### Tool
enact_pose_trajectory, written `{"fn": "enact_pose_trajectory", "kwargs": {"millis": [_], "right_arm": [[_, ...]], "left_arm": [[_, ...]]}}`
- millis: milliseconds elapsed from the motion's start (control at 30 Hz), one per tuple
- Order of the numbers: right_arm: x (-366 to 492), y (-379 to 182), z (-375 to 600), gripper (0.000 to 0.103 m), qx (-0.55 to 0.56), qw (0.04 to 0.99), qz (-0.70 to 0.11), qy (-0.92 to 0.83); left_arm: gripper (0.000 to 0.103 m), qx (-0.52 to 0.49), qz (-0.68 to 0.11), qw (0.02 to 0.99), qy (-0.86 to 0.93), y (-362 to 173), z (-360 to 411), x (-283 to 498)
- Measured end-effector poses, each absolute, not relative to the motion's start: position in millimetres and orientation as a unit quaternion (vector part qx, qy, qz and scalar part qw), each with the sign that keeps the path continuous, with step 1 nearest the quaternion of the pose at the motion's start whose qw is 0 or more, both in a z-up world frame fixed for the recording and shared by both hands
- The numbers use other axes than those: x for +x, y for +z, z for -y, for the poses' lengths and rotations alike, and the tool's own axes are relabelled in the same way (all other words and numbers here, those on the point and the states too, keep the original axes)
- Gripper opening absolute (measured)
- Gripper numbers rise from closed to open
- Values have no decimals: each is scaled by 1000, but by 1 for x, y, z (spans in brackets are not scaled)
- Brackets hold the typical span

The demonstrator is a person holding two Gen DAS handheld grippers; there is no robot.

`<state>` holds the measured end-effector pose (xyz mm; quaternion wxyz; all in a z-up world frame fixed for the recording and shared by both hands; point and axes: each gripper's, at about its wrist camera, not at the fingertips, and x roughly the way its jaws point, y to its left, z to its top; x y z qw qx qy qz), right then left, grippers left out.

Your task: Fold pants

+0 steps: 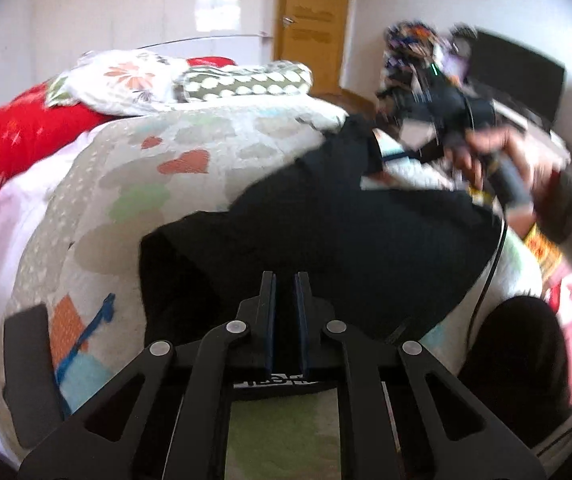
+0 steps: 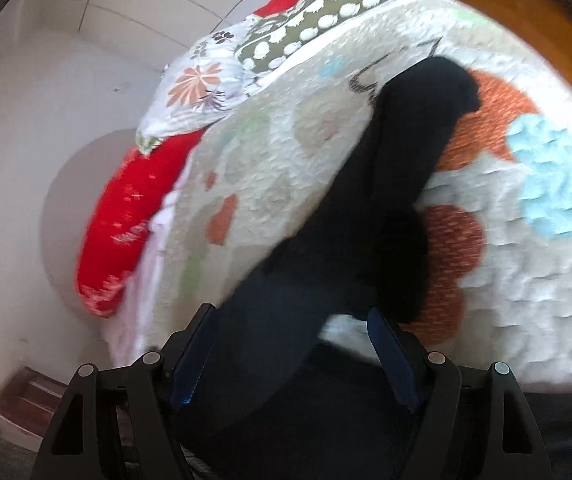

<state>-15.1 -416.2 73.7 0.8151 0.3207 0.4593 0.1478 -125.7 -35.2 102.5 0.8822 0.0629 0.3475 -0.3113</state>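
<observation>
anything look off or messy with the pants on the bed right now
Yes. The black pants lie crooked and bunched across the patterned quilt, one leg trailing off at an angle instead of flat. The right gripper is open around a lifted fold; the left gripper is nearly closed over the fabric.

The right gripper (image 2: 292,344) has its 2 fingers (image 2: 192,354) spread wide apart, with blue pads on the inner sides. Between them passes the black pants (image 2: 370,216), which reach away from the camera as a long dark strip across the quilt (image 2: 526,280). I cannot tell if the pads touch the cloth. The quilt is pale with orange, light blue and green patches. Behind it lie a red pillow (image 2: 126,216), a flower-print pillow (image 2: 198,88) and a green pillow with white dots (image 2: 326,16). The picture is somewhat blurred.
</observation>
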Motion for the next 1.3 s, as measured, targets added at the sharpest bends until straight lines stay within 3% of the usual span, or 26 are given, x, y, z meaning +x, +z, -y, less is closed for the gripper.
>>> {"fn": "enact_pose_trajectory", "kwargs": {"millis": [100, 133, 200, 267, 467, 667, 767, 833, 900, 933, 967, 1067, 1200, 1233, 1300], "right_arm": [[-9, 65, 419, 70, 342, 809, -449, 165], [-4, 61, 418, 67, 349, 809, -442, 170], [4, 52, 415, 40, 353, 812, -436, 159], [6, 49, 410, 14, 350, 820, -427, 154], [-55, 86, 422, 8, 341, 855, -345, 182], [-100, 76, 431, 8, 305, 867, -361, 155], [-101, 59, 439, 11, 341, 852, -369, 152], [-99, 51, 443, 23, 367, 843, -362, 152], [-96, 45, 445, 53, 394, 835, -351, 154], [-92, 44, 445, 53, 403, 832, -348, 154], [-86, 44, 442, 53, 411, 829, -347, 155], [-67, 46, 436, 53, 415, 827, -347, 150], [-32, 43, 426, 53, 419, 821, -359, 146], [-25, 41, 425, 51, 423, 818, -361, 148], [-15, 37, 421, 11, 416, 818, -368, 151]], "left_arm": [[25, 7, -356, 884, -304, 110, 26, -129], [40, -20, -356, 885, -299, 113, 22, -131], [58, -58, -351, 888, -292, 119, 17, -136], [62, -100, -346, 890, -280, 124, 10, -139], [79, -246, -371, 866, -229, 101, -11, -137], [79, -294, -412, 839, -201, 60, 4, -125], [79, -304, -428, 828, -199, 53, 16, -117], [79, -306, -420, 831, -200, 53, 25, -115], [80, -295, -419, 839, -182, 54, 35, -107], [87, -295, -423, 839, -174, 51, 40, -103], [92, -300, -423, 838, -170, 49, 44, -98], [93, -313, -417, 841, -146, 49, 49, -91], [93, -334, -410, 832, -169, 55, 52, -84], [88, -332, -409, 831, -180, 56, 53, -83], [52, -318, -418, 827, -201, 57, 59, -77]]}}
